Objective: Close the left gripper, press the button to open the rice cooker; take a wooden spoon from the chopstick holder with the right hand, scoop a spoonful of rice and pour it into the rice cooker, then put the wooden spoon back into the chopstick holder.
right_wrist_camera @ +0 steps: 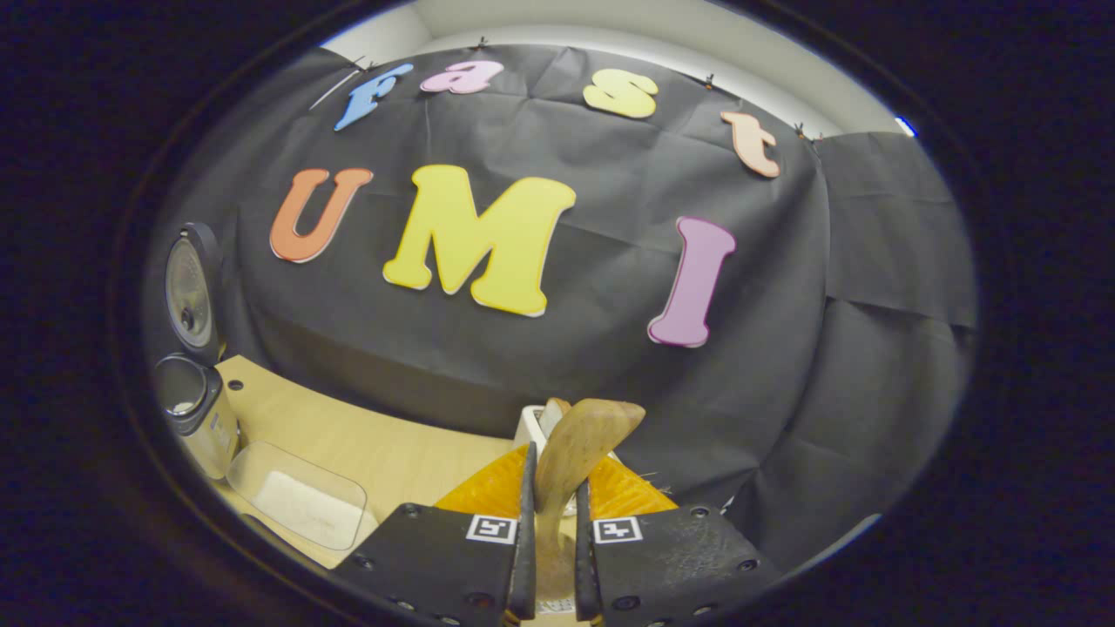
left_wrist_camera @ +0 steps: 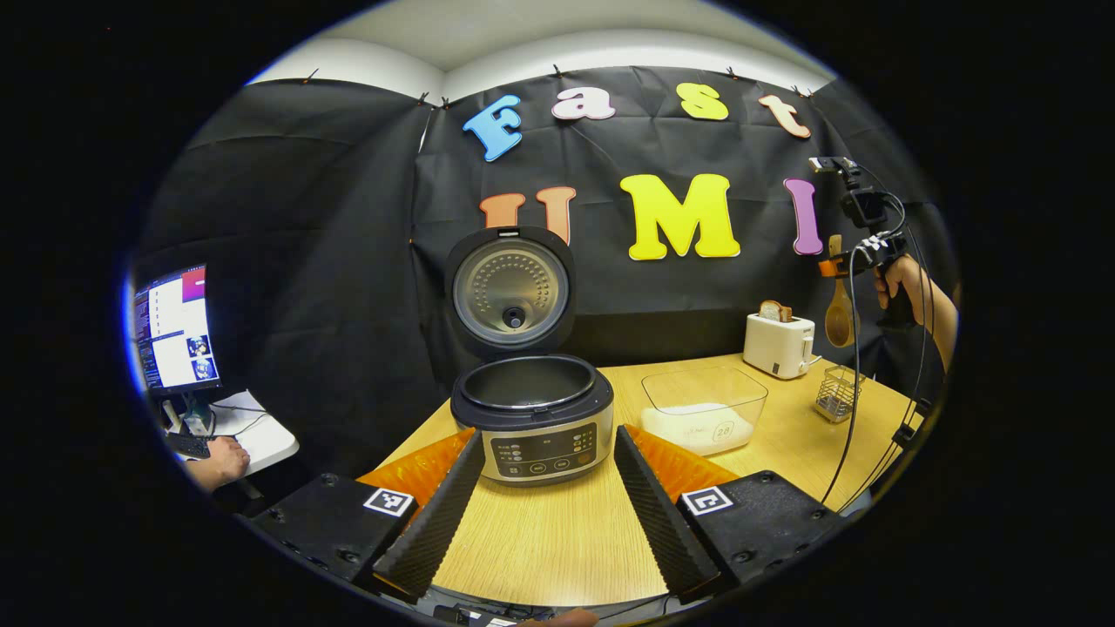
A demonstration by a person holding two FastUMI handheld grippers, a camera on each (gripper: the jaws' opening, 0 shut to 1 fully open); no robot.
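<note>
Rice cooker: one [left_wrist_camera: 532, 418], on the worktop [left_wrist_camera: 557, 531], lid [left_wrist_camera: 510, 289] standing upright and open, inner pot visible; in the right gripper view it sits at the far left edge [right_wrist_camera: 193, 409].
Wooden spoon: one [right_wrist_camera: 571, 461], pinched by its handle in the right hand-held gripper [right_wrist_camera: 550, 557], bowl end pointing forward; in the left gripper view it hangs bowl-down [left_wrist_camera: 839, 315] above the chopstick holder, clear of it.
Chopstick holder: one wire basket [left_wrist_camera: 837, 394], near the worktop's right edge; contents too small to tell.
Rice container: one clear tub [left_wrist_camera: 704, 407] with white rice in the bottom, just right of the cooker; also seen at lower left in the right gripper view [right_wrist_camera: 296, 495].
Toaster: one [left_wrist_camera: 779, 344], at the back of the worktop with a bread slice [left_wrist_camera: 774, 311] in its slot; largely hidden behind the spoon in the right gripper view.
Left hand-held gripper: [left_wrist_camera: 547, 496] fingers spread wide, holding nothing, facing the cooker's front panel.
Right hand-held gripper, from afar: [left_wrist_camera: 832, 266] raised, held by a hand [left_wrist_camera: 902, 292].
Monitor: one [left_wrist_camera: 172, 326], far left, partly cut off.
Second person: one hand [left_wrist_camera: 222, 460] at a side desk.
</note>
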